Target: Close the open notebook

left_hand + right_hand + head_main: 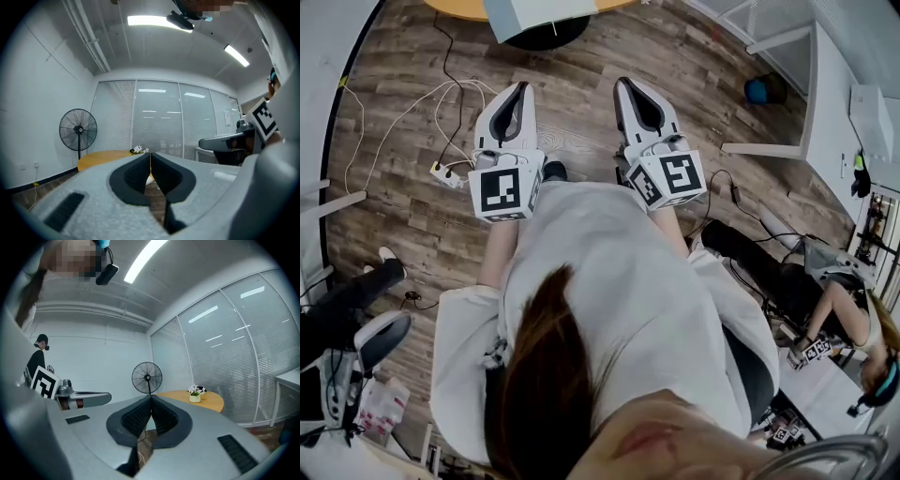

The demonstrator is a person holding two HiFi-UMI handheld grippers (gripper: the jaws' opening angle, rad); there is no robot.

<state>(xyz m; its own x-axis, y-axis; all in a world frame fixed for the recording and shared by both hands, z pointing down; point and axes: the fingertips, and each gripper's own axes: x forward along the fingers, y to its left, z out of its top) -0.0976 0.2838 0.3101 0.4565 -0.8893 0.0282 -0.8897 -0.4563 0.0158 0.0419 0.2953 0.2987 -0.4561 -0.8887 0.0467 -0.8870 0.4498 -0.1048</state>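
Head view: my left gripper (521,90) and right gripper (628,86) reach out over the wood floor (403,206); my hair hides the lower frame. Left gripper view: jaws pressed together, empty, facing a fan (78,130). Right gripper view: jaws likewise together, empty. The notebook shows in no view.

Cool, even office light, with a heavy fisheye bend in all views.
Ceiling light strips (157,21) lit the room from above and burned out to white glare, mirrored faintly in the glass wall (157,117). The wood floor (675,75) looked dimmer and muted, its shadows soft. Corners fell away to black. Close to the lens, the left gripper (150,154) and right gripper (150,398) were soft and out of focus.
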